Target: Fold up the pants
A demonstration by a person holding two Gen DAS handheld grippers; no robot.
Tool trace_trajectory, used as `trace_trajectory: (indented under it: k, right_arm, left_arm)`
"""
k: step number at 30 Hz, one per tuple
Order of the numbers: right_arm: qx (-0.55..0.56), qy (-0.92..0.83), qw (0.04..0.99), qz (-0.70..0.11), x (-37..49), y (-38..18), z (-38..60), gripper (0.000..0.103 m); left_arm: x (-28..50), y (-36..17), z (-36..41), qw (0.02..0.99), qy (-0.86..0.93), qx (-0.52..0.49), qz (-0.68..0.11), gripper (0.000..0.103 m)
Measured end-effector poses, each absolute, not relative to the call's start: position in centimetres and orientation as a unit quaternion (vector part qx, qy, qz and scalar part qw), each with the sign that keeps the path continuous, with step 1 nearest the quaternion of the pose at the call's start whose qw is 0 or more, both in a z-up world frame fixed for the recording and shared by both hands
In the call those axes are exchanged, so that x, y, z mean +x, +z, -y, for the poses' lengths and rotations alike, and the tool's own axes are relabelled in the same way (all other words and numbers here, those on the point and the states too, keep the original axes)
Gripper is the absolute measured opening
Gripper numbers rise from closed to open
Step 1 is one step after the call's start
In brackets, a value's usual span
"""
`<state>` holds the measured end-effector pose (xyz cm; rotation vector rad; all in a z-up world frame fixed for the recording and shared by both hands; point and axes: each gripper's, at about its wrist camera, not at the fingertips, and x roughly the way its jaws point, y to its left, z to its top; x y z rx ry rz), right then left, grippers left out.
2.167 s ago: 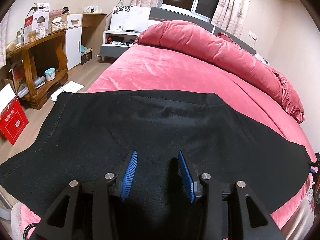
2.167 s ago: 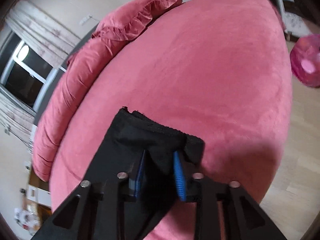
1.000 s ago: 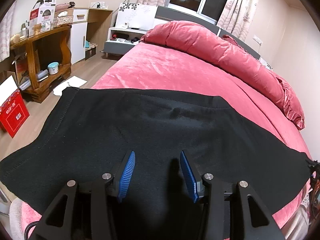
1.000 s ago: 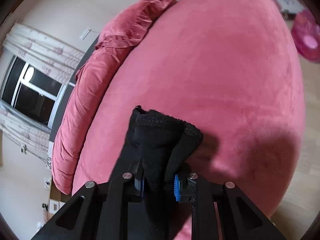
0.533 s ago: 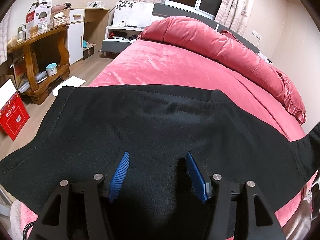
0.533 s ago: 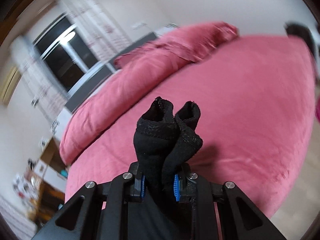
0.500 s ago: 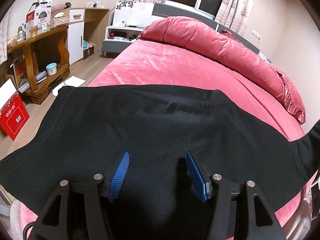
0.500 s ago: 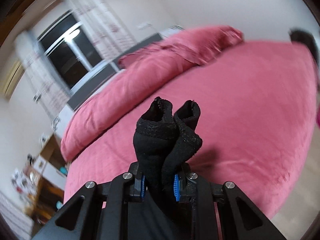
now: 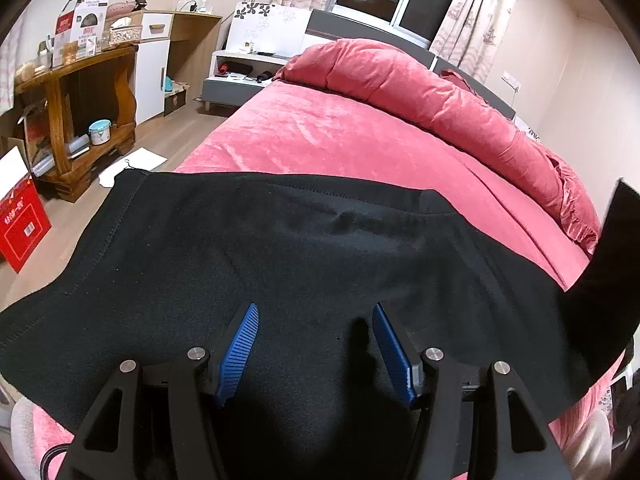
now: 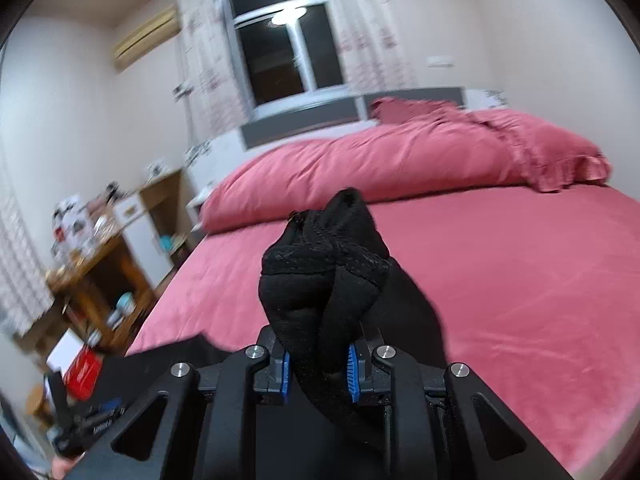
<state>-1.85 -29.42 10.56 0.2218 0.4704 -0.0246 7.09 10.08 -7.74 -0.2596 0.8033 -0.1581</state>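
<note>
On the red bed (image 9: 340, 136), black pants (image 9: 280, 248) lie spread while one end is carried over for the fold.

Left tool (image 9: 314, 344) stands wide over the flat cloth, its blue pads (image 9: 240, 344) pressing nothing; its jaws have just been opening, with only the flat fabric lying beneath them. Right tool (image 10: 316, 368) is narrow, clamped on a bunched end of the pants (image 10: 324, 276). Since a second ago that end has left the mattress at the left view's 3 o'clock edge and now rises as a black flap (image 9: 612, 264), while the right camera has swung from the bed edge toward the window (image 10: 288, 52). Judgement: the fold is under way, not yet laid; the carried end should land toward 9 o'clock, and the released left side may shift.
</note>
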Motion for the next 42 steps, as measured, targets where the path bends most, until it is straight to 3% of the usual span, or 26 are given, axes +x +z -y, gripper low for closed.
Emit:
trace_trajectory:
  k: [18,21,23,25,31,36,38,42]
  right_arm:
    - [-0.008,0.074,0.915,-0.397,2.2,-2.6,20.3,0.028]
    - [-0.032,0.08,0.902,-0.423,1.8,-4.6,19.5,0.038]
    - [-0.032,0.107,0.9,-0.422,1.0,-5.1,19.1,0.063]
    - [-0.01,0.142,0.897,-0.418,0.4,-4.7,19.1,0.072]
    - [0.08,0.177,0.915,-0.352,-1.6,-1.9,22.2,0.071]
    - [0.138,0.113,0.94,-0.292,-3.0,0.1,27.0,0.057]
    - [0.112,0.074,0.945,-0.298,-2.6,0.3,27.6,0.04]
    - [0.101,0.01,0.941,-0.323,-1.5,-0.7,30.3,0.032]
  left_arm:
    - [6.9,-7.7,-9.9,0.906,-0.092,-0.133,-0.39,0.061]
    - [6.9,-7.8,-9.9,0.906,-0.093,-0.135,-0.391,0.061]
    - [6.9,-7.8,-9.8,0.906,-0.094,-0.134,-0.391,0.061]
    - [6.9,-7.7,-9.8,0.906,-0.095,-0.134,-0.39,0.061]
    - [6.4,-6.7,-9.7,0.902,-0.106,-0.169,-0.384,0.06]
    - [5.8,-4.8,-7.3,0.9,-0.154,-0.172,-0.37,0.06]
    - [5.7,-4.1,-5.3,0.892,-0.19,-0.171,-0.373,0.06]
    - [6.4,-3.3,-1.4,0.868,-0.248,-0.185,-0.388,0.061]
